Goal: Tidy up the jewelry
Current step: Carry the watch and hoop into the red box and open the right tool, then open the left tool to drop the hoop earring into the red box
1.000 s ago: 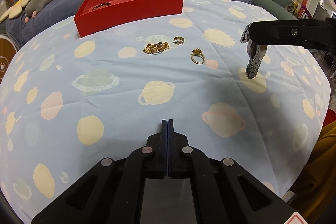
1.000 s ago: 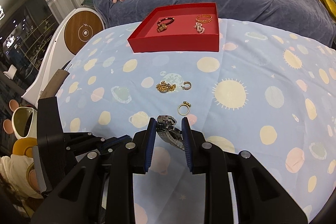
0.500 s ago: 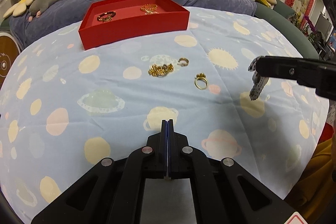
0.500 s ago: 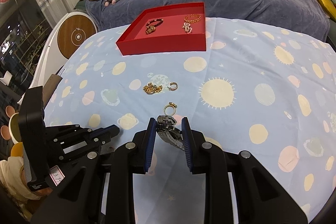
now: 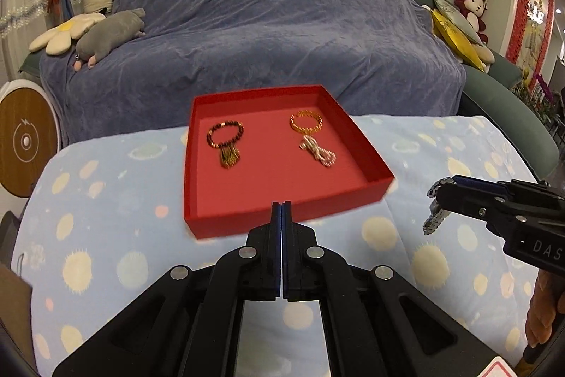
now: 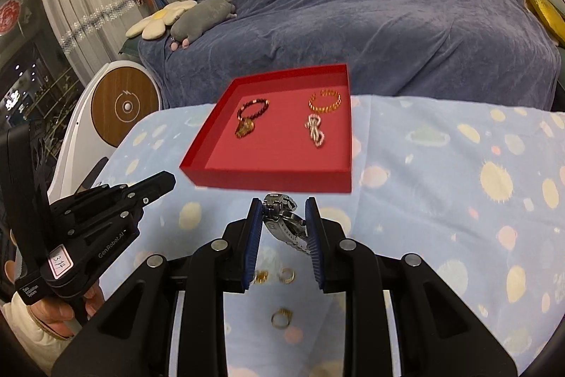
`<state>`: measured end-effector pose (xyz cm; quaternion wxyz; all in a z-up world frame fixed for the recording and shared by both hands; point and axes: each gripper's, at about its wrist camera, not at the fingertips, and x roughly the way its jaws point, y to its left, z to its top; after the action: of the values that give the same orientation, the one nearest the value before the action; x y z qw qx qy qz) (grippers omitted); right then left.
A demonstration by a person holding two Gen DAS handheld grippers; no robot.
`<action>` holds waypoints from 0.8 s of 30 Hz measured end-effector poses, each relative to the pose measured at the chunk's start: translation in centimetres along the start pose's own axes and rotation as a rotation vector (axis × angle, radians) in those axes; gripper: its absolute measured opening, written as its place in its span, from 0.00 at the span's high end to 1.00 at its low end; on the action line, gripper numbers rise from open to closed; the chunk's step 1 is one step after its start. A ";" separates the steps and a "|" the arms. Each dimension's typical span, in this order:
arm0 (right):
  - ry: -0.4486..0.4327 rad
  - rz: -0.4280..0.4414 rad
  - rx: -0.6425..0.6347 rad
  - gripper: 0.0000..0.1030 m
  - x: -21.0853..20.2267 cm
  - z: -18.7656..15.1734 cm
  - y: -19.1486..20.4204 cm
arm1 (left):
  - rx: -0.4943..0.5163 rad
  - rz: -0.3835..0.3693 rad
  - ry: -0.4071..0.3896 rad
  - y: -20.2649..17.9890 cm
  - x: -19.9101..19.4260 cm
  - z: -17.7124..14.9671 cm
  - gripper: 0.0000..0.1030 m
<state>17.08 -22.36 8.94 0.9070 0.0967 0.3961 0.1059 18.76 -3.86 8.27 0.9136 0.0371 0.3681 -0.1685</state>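
Observation:
My right gripper [image 6: 284, 209] is shut on a silver metal watch [image 6: 284, 225] and holds it in the air just short of the red tray [image 6: 275, 181]; the watch also hangs from it in the left wrist view [image 5: 435, 216]. The tray [image 5: 282, 212] holds a dark bead bracelet [image 5: 225, 135], a gold bracelet [image 5: 306, 122] and a pale pearl piece [image 5: 317, 152]. My left gripper [image 5: 281, 205] is shut and empty, raised before the tray's near wall. Below the right gripper lie a gold ring [image 6: 281, 318], a small ring [image 6: 286, 275] and a gold chain [image 6: 261, 276] on the cloth.
The table wears a light blue planet-print cloth [image 5: 106, 235]. Behind it stands a sofa under a blue-grey cover [image 5: 265, 23] with plush toys [image 5: 106, 34]. A round white and wood device [image 6: 123, 108] stands at the left.
Both grippers rose and moved forward toward the red tray. The watch travelled with the right gripper; the loose rings and chain dropped below it in the view.

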 end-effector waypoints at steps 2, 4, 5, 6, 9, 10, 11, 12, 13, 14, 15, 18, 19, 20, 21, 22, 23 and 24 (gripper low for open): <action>0.000 0.007 0.010 0.76 1.7 1.8 -0.3 | -0.032 -0.010 0.004 1.2 1.8 2.2 1.00; 0.003 0.012 0.012 0.76 3.7 3.6 -0.3 | -0.062 -0.015 0.006 2.2 3.4 3.7 1.00; 0.004 0.017 0.017 0.76 4.7 4.3 -0.2 | -0.067 -0.017 0.009 2.6 4.3 4.4 1.00; 0.010 0.026 0.023 0.76 5.6 4.7 -0.2 | -0.072 -0.004 0.007 2.9 5.1 5.0 1.00; 0.030 0.036 0.043 0.76 8.8 5.5 -0.2 | -0.076 0.001 0.027 3.6 7.4 5.7 1.00; 0.040 0.031 0.043 0.76 9.8 5.6 -0.2 | -0.084 -0.007 0.042 3.9 8.2 5.7 1.00; 0.050 0.026 0.045 0.76 10.8 5.6 -0.3 | -0.096 -0.012 0.053 4.2 8.8 5.8 1.00; 0.058 0.024 0.047 0.76 11.3 5.4 -0.2 | -0.105 -0.016 0.064 4.6 9.4 5.7 1.00; 0.066 0.023 0.050 0.76 11.9 5.3 -0.3 | -0.110 -0.011 0.071 4.9 9.9 5.7 1.00; 0.071 0.022 0.052 0.76 12.3 5.2 -0.5 | -0.110 -0.001 0.077 5.1 10.4 5.6 1.00; 0.075 0.021 0.053 0.76 12.6 5.1 -0.6 | -0.110 -0.001 0.083 5.2 10.7 5.6 1.00; 0.068 0.022 0.049 0.75 12.8 4.9 -0.8 | -0.130 -0.016 0.112 5.8 11.6 5.3 1.00; 0.062 0.023 0.048 0.75 12.6 5.0 -0.9 | -0.139 -0.012 0.109 6.0 11.6 5.2 0.97; 0.055 0.023 0.047 0.75 12.4 5.0 -0.9 | -0.142 -0.011 0.109 6.1 11.7 5.1 0.94; 0.045 0.019 0.048 0.74 12.2 5.1 -1.0 | -0.145 -0.010 0.109 6.3 11.7 5.1 0.92; 0.035 0.019 0.050 0.73 11.8 5.2 -1.0 | -0.149 -0.003 0.110 6.4 11.6 5.1 0.90; 0.027 0.021 0.051 0.73 11.4 5.3 -1.1 | -0.154 -0.001 0.110 6.5 11.5 5.1 0.83; 0.021 0.022 0.052 0.73 11.1 5.4 -1.2 | -0.160 -0.003 0.105 6.6 11.3 5.2 0.73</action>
<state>28.59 -21.03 4.53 0.8987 0.1237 0.4070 0.1067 31.97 -1.82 3.91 0.8928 -0.0278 0.4280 -0.1376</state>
